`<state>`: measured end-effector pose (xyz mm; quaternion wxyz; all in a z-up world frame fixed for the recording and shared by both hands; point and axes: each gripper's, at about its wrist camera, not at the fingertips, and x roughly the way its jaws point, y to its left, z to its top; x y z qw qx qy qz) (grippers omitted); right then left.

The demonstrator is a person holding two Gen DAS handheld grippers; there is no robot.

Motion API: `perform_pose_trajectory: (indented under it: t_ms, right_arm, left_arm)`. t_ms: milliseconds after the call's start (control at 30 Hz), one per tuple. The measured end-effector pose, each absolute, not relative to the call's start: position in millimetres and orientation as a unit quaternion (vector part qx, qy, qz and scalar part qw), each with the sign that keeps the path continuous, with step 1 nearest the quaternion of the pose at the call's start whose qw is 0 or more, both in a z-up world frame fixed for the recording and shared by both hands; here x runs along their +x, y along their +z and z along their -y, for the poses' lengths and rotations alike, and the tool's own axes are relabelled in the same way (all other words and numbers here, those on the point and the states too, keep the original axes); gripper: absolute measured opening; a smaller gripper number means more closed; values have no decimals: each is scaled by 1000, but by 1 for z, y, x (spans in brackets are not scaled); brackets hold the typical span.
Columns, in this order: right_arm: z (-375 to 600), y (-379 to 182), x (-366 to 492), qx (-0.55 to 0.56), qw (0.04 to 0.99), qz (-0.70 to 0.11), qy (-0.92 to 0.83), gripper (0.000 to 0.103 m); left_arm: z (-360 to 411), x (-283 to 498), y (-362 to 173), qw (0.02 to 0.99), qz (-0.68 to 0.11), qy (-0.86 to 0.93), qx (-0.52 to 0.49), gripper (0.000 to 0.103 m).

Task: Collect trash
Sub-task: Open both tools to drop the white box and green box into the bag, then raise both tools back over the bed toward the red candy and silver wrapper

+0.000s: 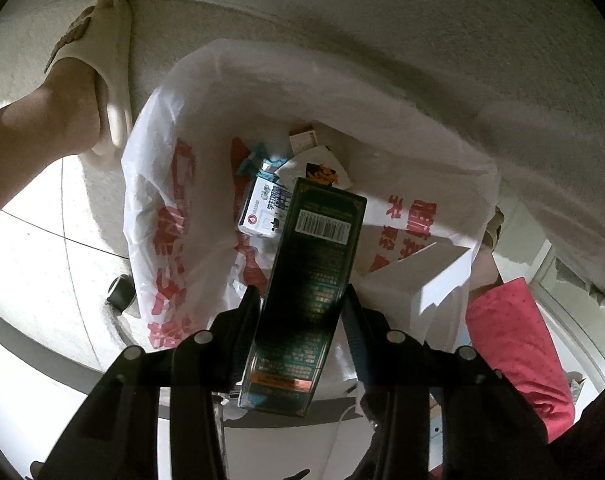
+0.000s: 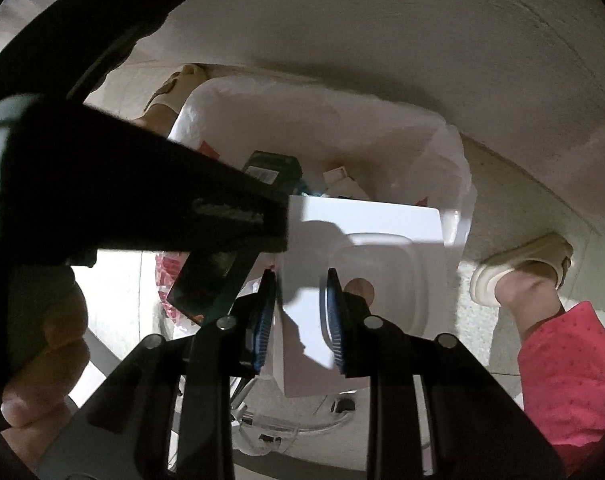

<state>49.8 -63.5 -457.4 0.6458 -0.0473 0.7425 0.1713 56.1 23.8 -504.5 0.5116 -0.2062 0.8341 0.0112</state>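
My left gripper (image 1: 300, 300) is shut on a long dark green box (image 1: 310, 280) with a barcode, held above the open mouth of a white plastic bag (image 1: 174, 168) with red print. Inside the bag lie a white and blue carton (image 1: 266, 208) and a small orange box (image 1: 302, 138). My right gripper (image 2: 300, 280) is shut on a white box (image 2: 366, 220) with a rounded plastic window, just above the same bag (image 2: 422, 140). The green box (image 2: 270, 168) and the left gripper's black body (image 2: 142, 200) show at left in the right wrist view.
The bag sits on pale floor beside a beige rug (image 1: 422, 40). The person's feet in cream slippers (image 1: 102, 60) (image 2: 522, 264) stand on either side of the bag, with pink trousers (image 1: 514, 352) at right. A small dark caster (image 1: 120, 290) shows left of the bag.
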Motion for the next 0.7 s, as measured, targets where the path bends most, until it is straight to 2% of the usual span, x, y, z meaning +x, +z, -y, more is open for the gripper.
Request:
perform_pose_trajectory:
  t_ms: [33,67,100,200,433,700]
  right_arm:
    - [64,-457,50,-48,647,-742,171,36]
    - [66,-457,50,-49,648,-742,168,55]
    - [66,-457,50,-50,649,-741,166,67]
    - [65,-456,51,-50,651,-739,165,67]
    - [67,-447,51,-46,656,-736,161,67]
    - [79,-387,33,-50,688,-704,173,71]
  left_arm:
    - [-24,56,-505,509,-836,14,-207,46]
    - [-25,55,-507,506,-837,18,-207,55]
    - [-27,55,-507,507,-836,23,-209,60]
    - [-31,55,-509,503,-838,32,-211,65]
    - [-34,49,-499,505,-842,39,-187,65]
    - [-32,40,-438,561,-822,24,-96,66]
